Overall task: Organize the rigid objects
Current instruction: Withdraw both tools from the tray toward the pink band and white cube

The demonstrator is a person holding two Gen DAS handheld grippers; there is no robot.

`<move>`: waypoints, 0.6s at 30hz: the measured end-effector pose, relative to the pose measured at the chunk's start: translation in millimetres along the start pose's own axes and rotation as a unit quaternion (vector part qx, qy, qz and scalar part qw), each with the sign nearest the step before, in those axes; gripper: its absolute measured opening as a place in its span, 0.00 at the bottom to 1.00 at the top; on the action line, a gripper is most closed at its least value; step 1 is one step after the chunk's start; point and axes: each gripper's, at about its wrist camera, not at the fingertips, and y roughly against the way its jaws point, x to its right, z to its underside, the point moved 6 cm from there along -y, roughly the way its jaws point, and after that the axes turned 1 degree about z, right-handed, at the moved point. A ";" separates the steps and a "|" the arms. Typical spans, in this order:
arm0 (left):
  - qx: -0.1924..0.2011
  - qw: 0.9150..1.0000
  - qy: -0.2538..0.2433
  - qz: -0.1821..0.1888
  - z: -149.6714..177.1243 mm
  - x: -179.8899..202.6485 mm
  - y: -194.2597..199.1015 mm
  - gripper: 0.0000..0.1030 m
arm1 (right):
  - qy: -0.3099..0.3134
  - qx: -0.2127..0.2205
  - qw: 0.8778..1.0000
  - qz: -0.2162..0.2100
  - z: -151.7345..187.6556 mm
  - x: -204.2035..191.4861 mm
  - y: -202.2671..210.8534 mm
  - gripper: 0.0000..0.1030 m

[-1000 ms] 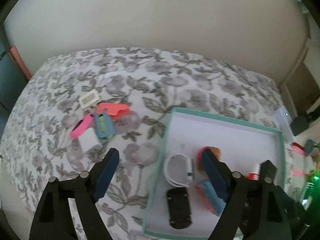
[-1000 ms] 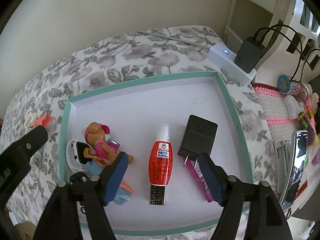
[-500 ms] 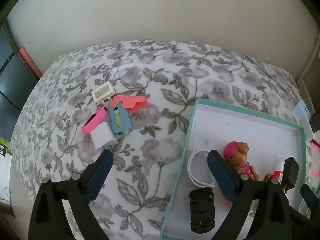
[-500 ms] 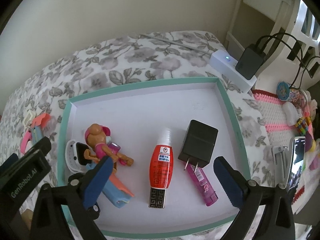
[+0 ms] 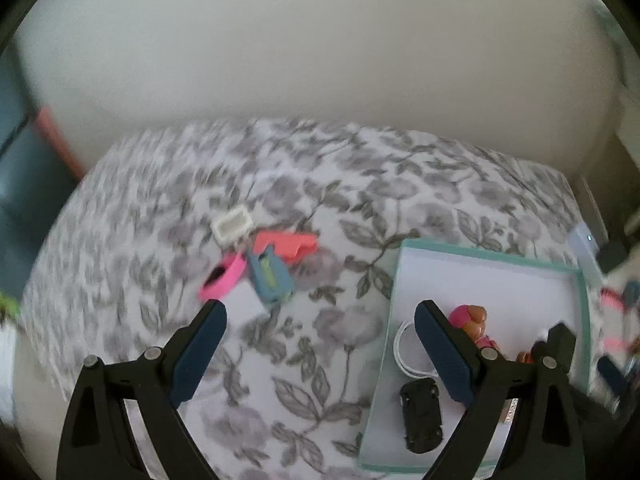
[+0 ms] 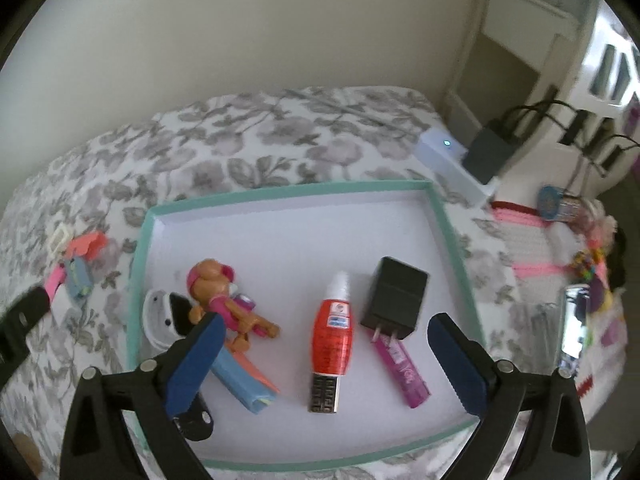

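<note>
A teal-rimmed white tray (image 6: 448,224) lies on the floral bedspread. In it lie a pink dog figure (image 6: 224,300), a red bottle (image 6: 332,340), a black charger (image 6: 396,300), a purple tube (image 6: 404,368), a blue-and-orange piece (image 6: 244,384) and a white ring (image 5: 404,356). A black toy car (image 5: 422,416) lies at its near left. Left of the tray lie a pink piece (image 5: 224,276), a blue piece (image 5: 270,278), a coral piece (image 5: 288,244), a white frame (image 5: 233,225) and a white block (image 5: 246,300). My left gripper (image 5: 320,356) is open above the bedspread. My right gripper (image 6: 324,364) is open over the tray.
A white power strip (image 6: 452,164) with a black adapter (image 6: 490,154) sits beyond the tray's far right corner. A pink-striped mat with small trinkets (image 6: 560,248) lies to the right. A wall runs behind the bed.
My left gripper has swung back towards the left pile, with motion blur now. My right gripper has opened wider and pulled back a little from the tray items.
</note>
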 end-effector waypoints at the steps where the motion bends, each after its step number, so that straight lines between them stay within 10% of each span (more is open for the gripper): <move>1: -0.006 1.000 -0.006 -0.001 2.3 -1.8 0.0 0.92 | -0.016 -0.003 1.000 0.000 -1.4 1.6 0.1 1.00; 18: -0.012 0.998 0.053 0.020 -5.4 -105.4 -4.0 0.92 | 0.005 0.005 1.000 -0.001 -2.4 -32.2 6.2 1.00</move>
